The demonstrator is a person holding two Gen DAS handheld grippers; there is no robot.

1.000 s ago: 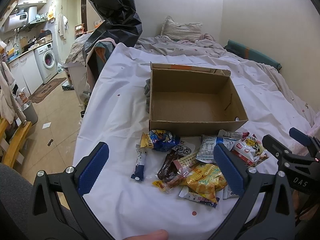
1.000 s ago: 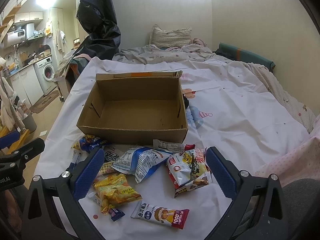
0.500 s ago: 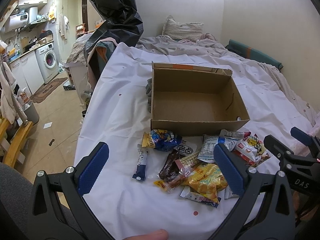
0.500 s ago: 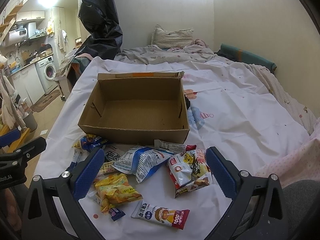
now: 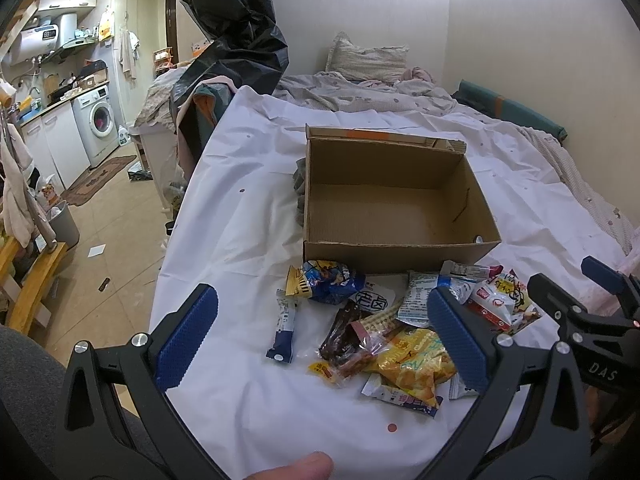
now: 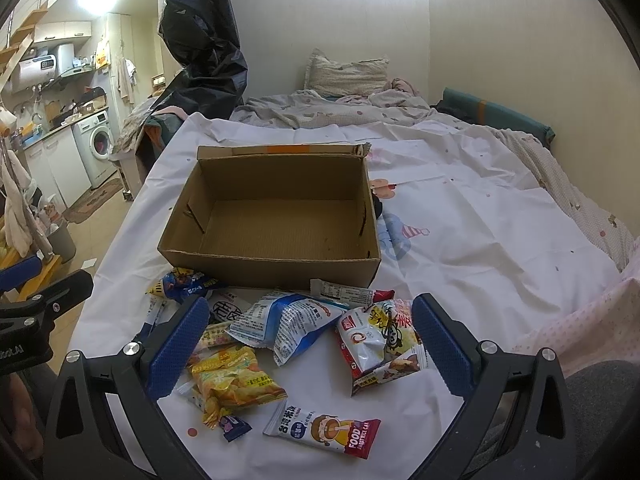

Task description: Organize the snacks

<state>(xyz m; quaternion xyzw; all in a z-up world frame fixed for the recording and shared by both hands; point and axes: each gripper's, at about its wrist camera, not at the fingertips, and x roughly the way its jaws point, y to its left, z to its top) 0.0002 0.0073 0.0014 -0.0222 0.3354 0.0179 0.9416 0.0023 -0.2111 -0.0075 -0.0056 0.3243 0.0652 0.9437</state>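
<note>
Item 1: cardboard box, open-topped, nothing inside, standing on the white sheet of the bed.

Item 2: snack packets, loose in a heap on the sheet, just in front of the box's near wall, none inside it. Among them:
- yellow chip bag, nearest my left side of the heap;
- blue-and-white pouch, middle of the heap;
- red-and-white cartoon packet, to its right;
- white-and-red bar wrapper, closest to me, lying flat;
- blue crumpled packet, touching the box's front wall at its left corner;
- slim white-and-blue stick, apart on the left edge of the heap;
- dark brown clear-wrapped snack, beside the yellow bag.

Item 3: my left hand-held gripper, fingers spread wide, holding nothing, above the left part of the heap.

Item 4: my right hand-held gripper, fingers spread wide, holding nothing, above the right part of the heap.
</note>
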